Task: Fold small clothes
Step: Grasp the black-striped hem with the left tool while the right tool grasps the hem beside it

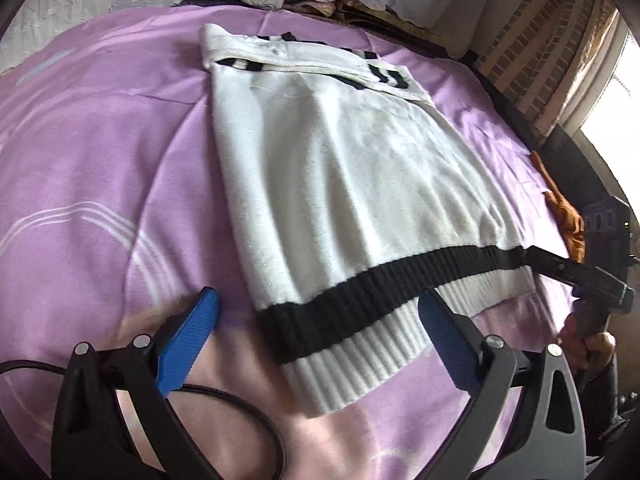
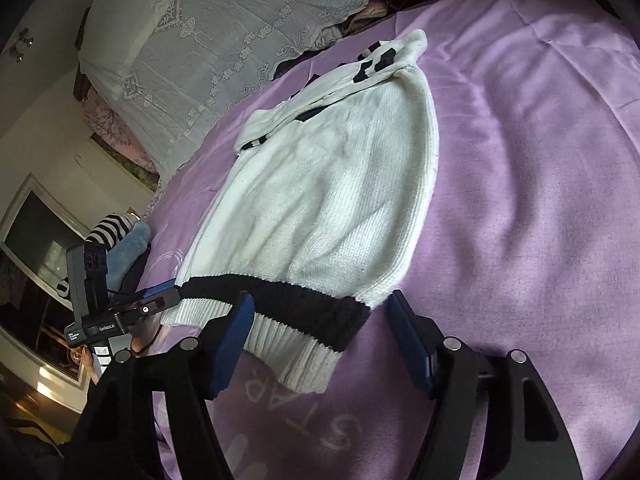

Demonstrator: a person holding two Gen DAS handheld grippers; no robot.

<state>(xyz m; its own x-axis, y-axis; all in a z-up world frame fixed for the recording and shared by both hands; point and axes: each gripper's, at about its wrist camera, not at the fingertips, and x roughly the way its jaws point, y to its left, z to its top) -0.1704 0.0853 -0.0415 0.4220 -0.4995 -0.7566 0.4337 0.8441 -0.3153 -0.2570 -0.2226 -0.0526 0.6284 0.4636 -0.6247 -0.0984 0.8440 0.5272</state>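
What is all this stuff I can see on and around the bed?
sweater: one, white knit with a black hem band, flat on the bed, sleeves folded in
bedsheet: one, lilac, under the sweater
lace cover: one, white, past the far edge of the bed
striped garment: one, black and white, beside the bed on a blue fluffy item
orange cloth: one, at the bed's edge
left claw: one, black with blue pads, open at the hem
right claw: one, same colours, open at the hem
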